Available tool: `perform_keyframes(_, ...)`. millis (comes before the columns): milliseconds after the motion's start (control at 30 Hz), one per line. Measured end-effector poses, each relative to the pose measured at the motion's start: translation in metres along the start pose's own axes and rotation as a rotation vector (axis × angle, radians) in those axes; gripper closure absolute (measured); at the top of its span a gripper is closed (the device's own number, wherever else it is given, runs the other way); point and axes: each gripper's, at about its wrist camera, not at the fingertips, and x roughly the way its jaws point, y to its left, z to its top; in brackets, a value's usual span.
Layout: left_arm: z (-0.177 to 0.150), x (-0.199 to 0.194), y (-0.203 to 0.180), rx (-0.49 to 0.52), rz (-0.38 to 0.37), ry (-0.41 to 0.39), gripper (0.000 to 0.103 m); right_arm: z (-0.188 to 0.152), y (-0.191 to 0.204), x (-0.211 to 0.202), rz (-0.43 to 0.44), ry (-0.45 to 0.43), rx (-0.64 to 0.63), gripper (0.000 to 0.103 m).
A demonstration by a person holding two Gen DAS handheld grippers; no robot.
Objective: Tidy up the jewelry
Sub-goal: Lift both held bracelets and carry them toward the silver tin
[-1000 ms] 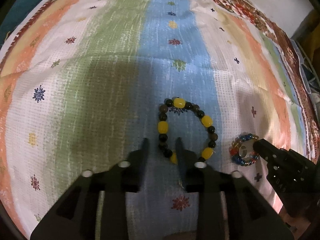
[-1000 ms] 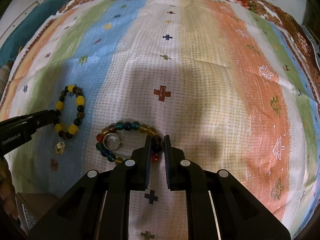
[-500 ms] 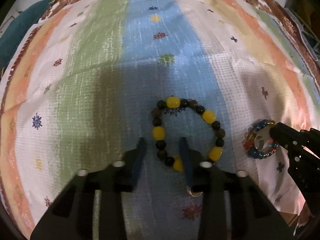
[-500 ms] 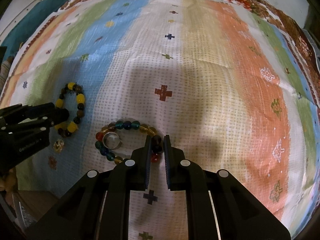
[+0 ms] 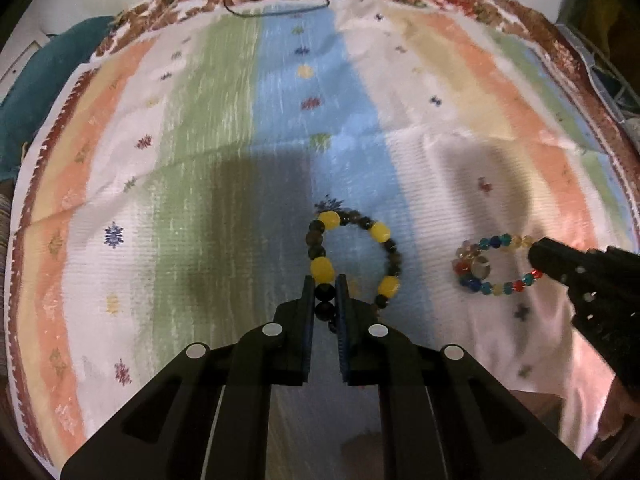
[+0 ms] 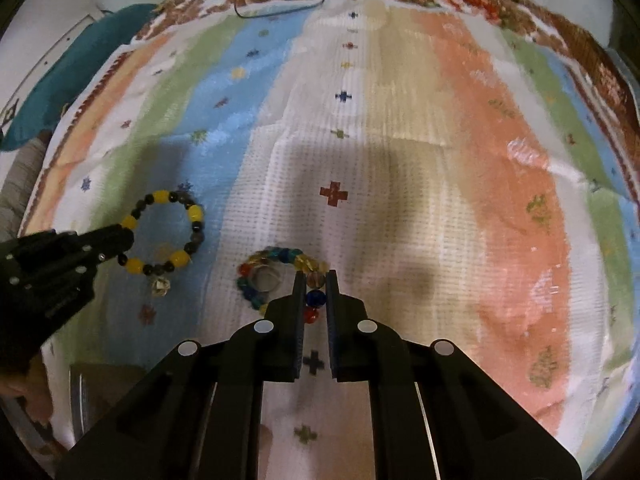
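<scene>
Closing in on the yellow-and-black bracelet (image 5: 352,256), the left gripper (image 5: 325,294) is now pinching it: a second ago its jaws were standing apart around the beads, and they have just been closing until the dark beads at the loop's lower left are clamped between the pads. Low and centre in the left wrist view, the loop is hanging away from the fingertips over the blue stripe of the striped cloth (image 5: 208,160), and the pattern below is looking smaller than before, so the bracelet seems to be lifting off.

Over in the right wrist view, the right gripper (image 6: 316,292) is keeping its tight pinch on the multicoloured bracelet (image 6: 280,276), a blue and a red bead caught between the pads just below frame centre. A silver ring (image 6: 264,278) is sitting inside that loop's left part; whether it is riding along or lying on the cloth I cannot tell. A small clear charm (image 6: 161,286) is lying below the yellow bracelet, lower left.

Both pieces are gripped, so the pick-up phase looks done; carrying each to its place is what remains.
</scene>
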Motion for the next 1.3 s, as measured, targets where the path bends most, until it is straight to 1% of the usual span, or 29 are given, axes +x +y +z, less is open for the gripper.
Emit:
perform_keyframes(167, -0.002, -0.032, -0.004, -0.026, -0.035, -0.043, 0.094, -0.008, -0.003, -0.018, 0.021, -0.019, 0.017, 0.093)
perform_keyframes(267, -0.006, -0.045, -0.009, -0.029, -0.053, -0.065, 0.094, -0.01, 0.002, -0.03, 0.036, -0.04, 0.008, 0.093)
perform_keyframes(433, -0.014, -0.059, -0.026, 0.024, -0.04, -0.088, 0.094, -0.014, 0.013, -0.046, 0.044, -0.07, -0.018, 0.093)
perform_keyframes(533, -0.016, -0.065, -0.03, 0.036, -0.037, -0.099, 0.094, -0.016, 0.016, -0.052, 0.053, -0.077, -0.026, 0.093)
perform_keyframes(867, -0.023, -0.074, -0.026, 0.022, -0.037, -0.112, 0.094, -0.024, 0.023, -0.062, 0.06, -0.094, -0.045, 0.093)
perform_keyframes(1200, -0.028, -0.088, -0.017, -0.003, -0.062, -0.129, 0.094, -0.031, 0.025, -0.069, 0.056, -0.11, -0.046, 0.093)
perform_keyframes(1300, -0.03, -0.091, -0.018, 0.006, -0.057, -0.136, 0.094, -0.034, 0.026, -0.074, 0.058, -0.119, -0.05, 0.093)
